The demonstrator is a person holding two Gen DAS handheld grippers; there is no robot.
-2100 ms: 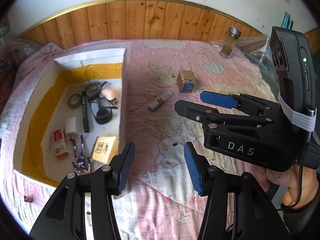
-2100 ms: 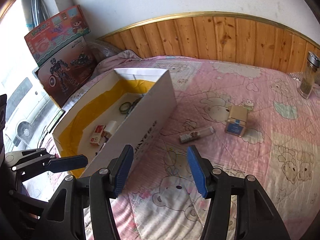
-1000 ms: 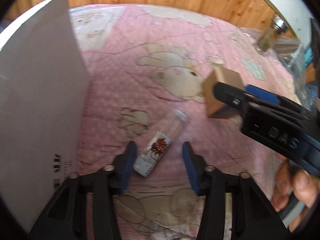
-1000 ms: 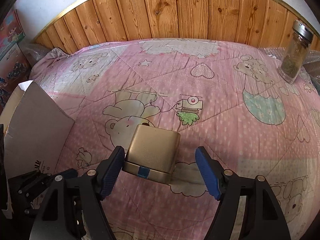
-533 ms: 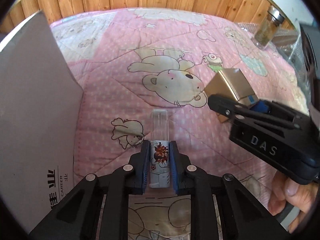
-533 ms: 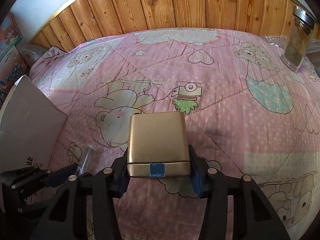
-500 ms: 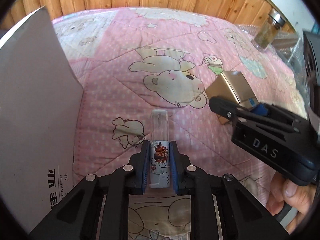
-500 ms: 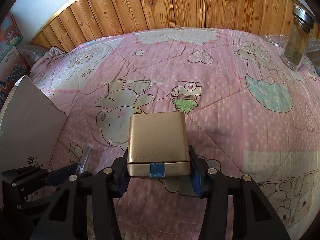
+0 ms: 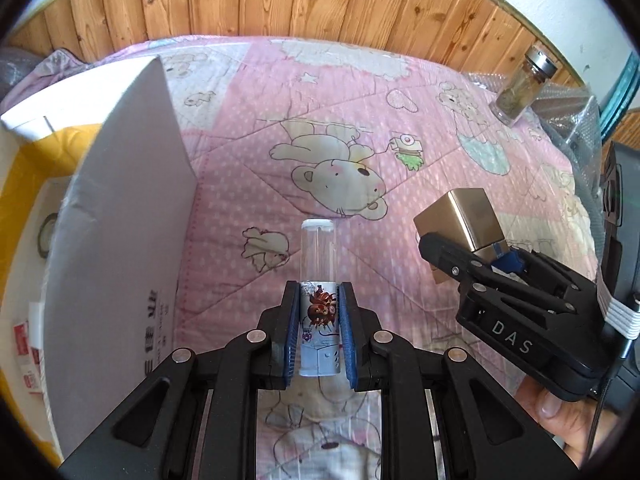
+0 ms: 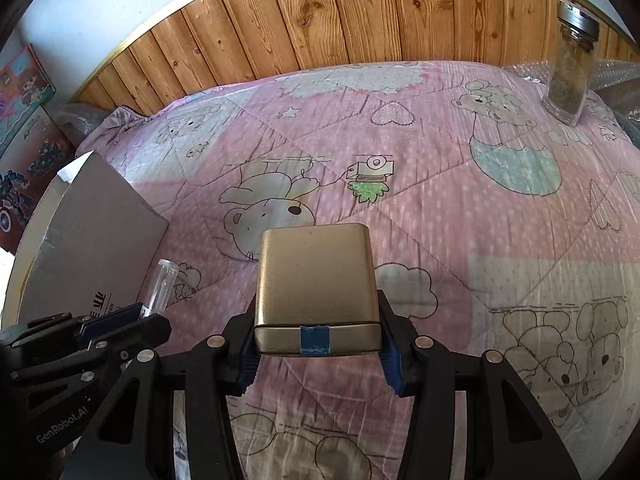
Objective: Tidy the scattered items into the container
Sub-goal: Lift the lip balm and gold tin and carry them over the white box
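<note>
Above the pink bear-print quilt (image 9: 248,128), the left gripper (image 9: 319,334) clamps a clear-capped tube (image 9: 319,280) beside the white box (image 9: 120,216), while the right gripper (image 10: 318,354) grasps a gold tin (image 10: 316,280).

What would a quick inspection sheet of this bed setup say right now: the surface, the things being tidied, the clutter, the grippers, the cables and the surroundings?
Surface: pink quilt printed with cartoon bears.
Job's things: white box, yellow inside, on the left; small tube and gold tin, both held.
Clutter: glass jar standing at the far right.
Grippers: left gripper shut on the tube; right gripper shut on the tin.
Cables: a thin black cable beside the hand.
Surroundings: wooden headboard, toy boxes at left.
</note>
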